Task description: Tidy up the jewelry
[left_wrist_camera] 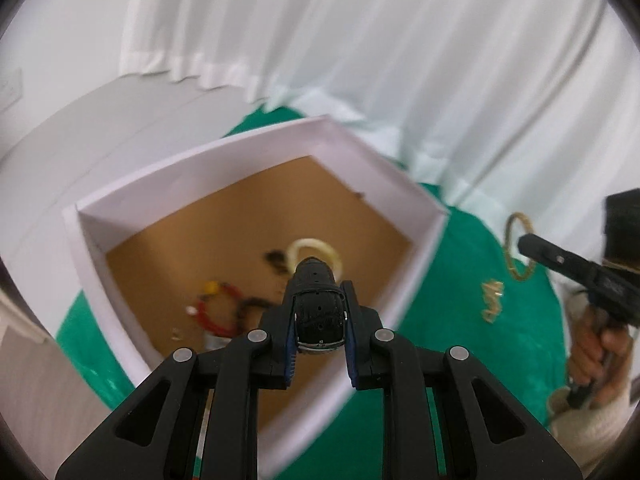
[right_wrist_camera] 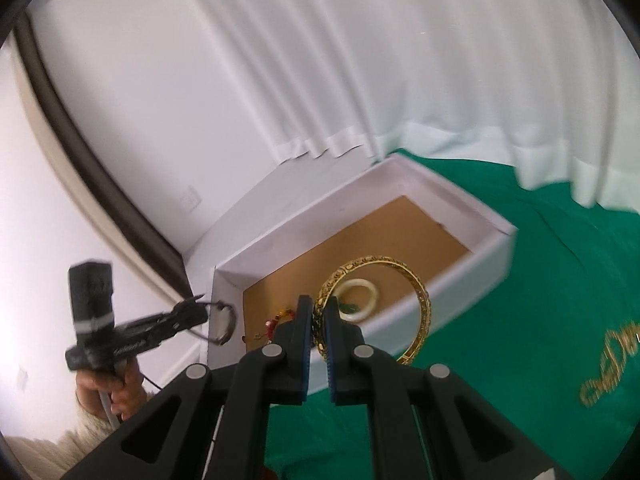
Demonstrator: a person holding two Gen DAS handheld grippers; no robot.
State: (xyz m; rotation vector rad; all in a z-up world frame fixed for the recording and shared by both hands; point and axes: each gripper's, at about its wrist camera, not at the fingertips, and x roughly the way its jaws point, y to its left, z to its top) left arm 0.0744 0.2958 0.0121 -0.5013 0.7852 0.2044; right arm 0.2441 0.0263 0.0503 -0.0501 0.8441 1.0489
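My left gripper [left_wrist_camera: 320, 316] is shut on a black-strapped watch [left_wrist_camera: 318, 312] and holds it above the near part of a white box [left_wrist_camera: 248, 148] with a brown floor. In the box lie a cream bangle [left_wrist_camera: 320, 248], a red bracelet [left_wrist_camera: 212, 308] and dark small pieces. My right gripper [right_wrist_camera: 319, 320] is shut on a gold bangle [right_wrist_camera: 420, 300], held upright over the box's near wall [right_wrist_camera: 460, 280]. The cream bangle [right_wrist_camera: 362, 296] and red bracelet [right_wrist_camera: 280, 320] show inside. The right gripper with the gold bangle [left_wrist_camera: 516, 252] also shows at the right edge of the left wrist view.
The box stands on a green cloth [right_wrist_camera: 540, 280] with gold embroidery [right_wrist_camera: 608, 368]. White curtains [right_wrist_camera: 360, 80] hang close behind. The left gripper and the hand holding it [right_wrist_camera: 120, 332] are left of the box in the right wrist view.
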